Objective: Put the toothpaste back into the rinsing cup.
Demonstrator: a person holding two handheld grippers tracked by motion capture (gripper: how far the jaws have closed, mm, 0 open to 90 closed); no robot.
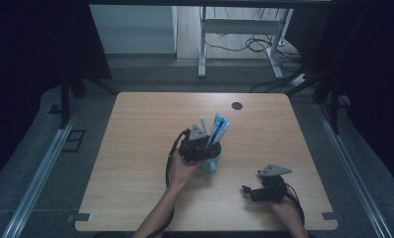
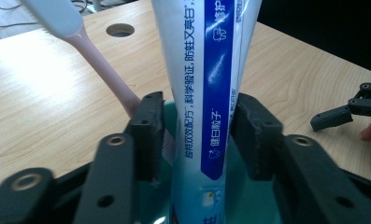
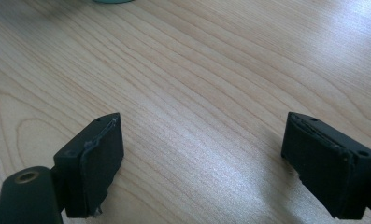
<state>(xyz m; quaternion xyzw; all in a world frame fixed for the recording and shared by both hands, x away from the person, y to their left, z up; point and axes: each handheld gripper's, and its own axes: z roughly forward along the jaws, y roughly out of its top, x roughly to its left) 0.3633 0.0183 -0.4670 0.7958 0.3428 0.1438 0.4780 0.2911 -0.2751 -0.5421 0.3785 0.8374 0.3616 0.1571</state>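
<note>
A teal cup stands near the middle of the wooden table. In it stand a blue-and-white toothpaste tube and a toothbrush. My left gripper hovers over the cup's rim. In the left gripper view its jaws flank the tube; a thin gap shows at the left pad, so the gripper is open. The toothbrush's pink handle leans away to the left. My right gripper rests low at the front right, open, with bare wood between its jaws.
A round cable hole lies at the table's far edge. The right gripper's black jaw tips show off to the right in the left gripper view. Beyond the table stand desk legs and floor cables.
</note>
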